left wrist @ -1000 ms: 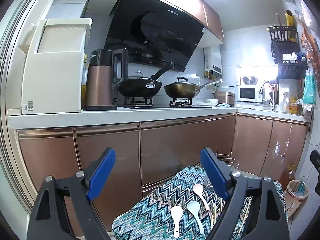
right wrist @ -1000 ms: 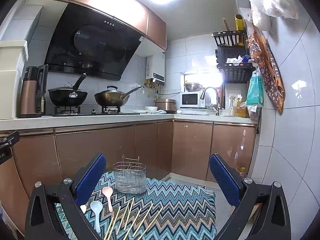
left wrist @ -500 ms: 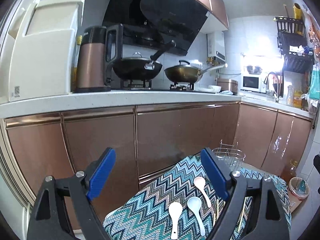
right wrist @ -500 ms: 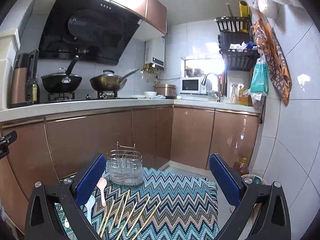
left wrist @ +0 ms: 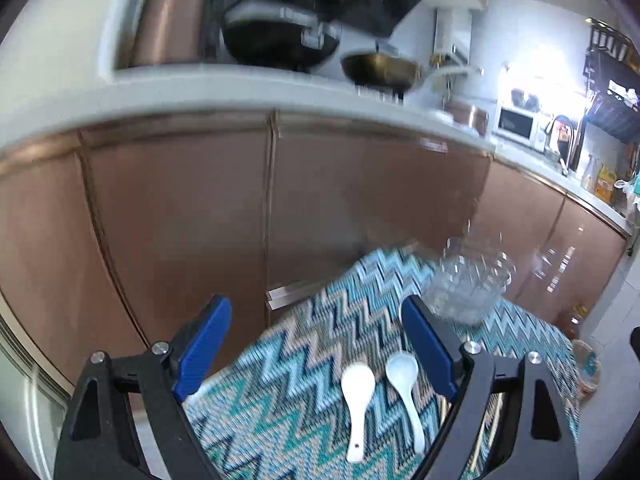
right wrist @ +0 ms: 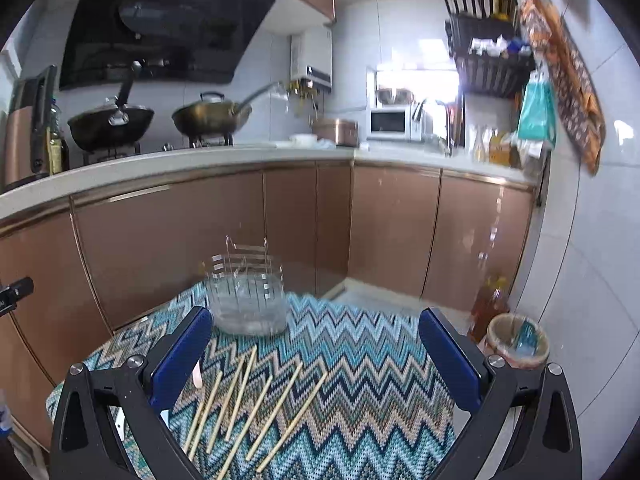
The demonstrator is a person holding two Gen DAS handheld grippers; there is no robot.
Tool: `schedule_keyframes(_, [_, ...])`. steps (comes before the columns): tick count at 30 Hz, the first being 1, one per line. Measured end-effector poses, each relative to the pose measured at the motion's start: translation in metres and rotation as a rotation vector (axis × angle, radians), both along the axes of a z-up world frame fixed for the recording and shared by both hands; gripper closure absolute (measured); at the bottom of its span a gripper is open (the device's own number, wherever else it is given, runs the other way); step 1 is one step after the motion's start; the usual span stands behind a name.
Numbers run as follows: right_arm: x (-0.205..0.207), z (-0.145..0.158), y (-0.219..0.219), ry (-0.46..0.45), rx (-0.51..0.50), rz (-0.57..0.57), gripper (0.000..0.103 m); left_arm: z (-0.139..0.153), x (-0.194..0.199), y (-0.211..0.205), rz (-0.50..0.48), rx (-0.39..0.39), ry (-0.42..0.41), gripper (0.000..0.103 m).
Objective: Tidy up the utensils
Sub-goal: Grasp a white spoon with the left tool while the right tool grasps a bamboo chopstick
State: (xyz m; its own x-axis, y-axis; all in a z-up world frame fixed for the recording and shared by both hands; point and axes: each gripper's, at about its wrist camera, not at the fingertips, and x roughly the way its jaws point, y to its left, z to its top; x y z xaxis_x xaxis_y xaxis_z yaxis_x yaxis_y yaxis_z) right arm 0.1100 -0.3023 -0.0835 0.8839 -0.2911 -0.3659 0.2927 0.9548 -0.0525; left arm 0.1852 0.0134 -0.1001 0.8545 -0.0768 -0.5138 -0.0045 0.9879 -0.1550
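A small table with a zigzag cloth point(left wrist: 304, 364) holds the utensils. In the left wrist view a white spoon point(left wrist: 357, 400) and a pale blue spoon point(left wrist: 405, 384) lie between my open left gripper's point(left wrist: 316, 352) fingers. A clear holder with a wire rack point(left wrist: 466, 290) stands at the far end. In the right wrist view several wooden chopsticks point(right wrist: 256, 404) lie on the cloth point(right wrist: 360, 344) under my open, empty right gripper point(right wrist: 316, 360). The holder point(right wrist: 248, 300) stands beyond them. A pink spoon handle point(right wrist: 197, 378) shows by the left finger.
Copper kitchen cabinets point(right wrist: 168, 240) and a counter with two woks point(right wrist: 112, 122) stand behind the table. A small bin point(right wrist: 516, 342) and a bottle point(right wrist: 486, 308) sit on the floor at the right.
Both grippers have tilted down and moved closer to the table. The spoons, chopsticks and holder look larger and sit higher in view. Nothing was picked up.
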Motion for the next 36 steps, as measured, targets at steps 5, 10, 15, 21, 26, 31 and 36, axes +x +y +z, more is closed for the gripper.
schedule_keyframes(5, [0.023,-0.022,-0.018,0.097,0.065,0.011,0.000,-0.036,0.026,-0.006,-0.125,-0.092,0.161,0.017])
schedule_keyframes(10, [0.047,-0.049,-0.041,0.218,0.174,0.064,0.009,-0.068,0.048,-0.036,-0.294,-0.196,0.311,0.019])
schedule_keyframes(15, [0.072,-0.078,-0.069,0.355,0.336,0.140,0.040,-0.106,0.066,-0.069,-0.412,-0.284,0.464,0.034])
schedule_keyframes(21, [0.093,-0.104,-0.080,0.446,0.433,0.194,0.055,-0.129,0.094,-0.083,-0.409,-0.298,0.555,0.048])
schedule_keyframes(26, [0.107,-0.117,-0.090,0.482,0.486,0.217,0.061,-0.120,0.130,-0.080,-0.413,-0.236,0.533,0.049])
schedule_keyframes(31, [0.119,-0.129,-0.097,0.522,0.517,0.230,0.061,-0.127,0.163,-0.079,-0.492,-0.180,0.581,0.053])
schedule_keyframes(36, [0.135,-0.144,-0.103,0.574,0.529,0.220,0.061,-0.144,0.181,-0.085,-0.550,-0.161,0.662,0.055])
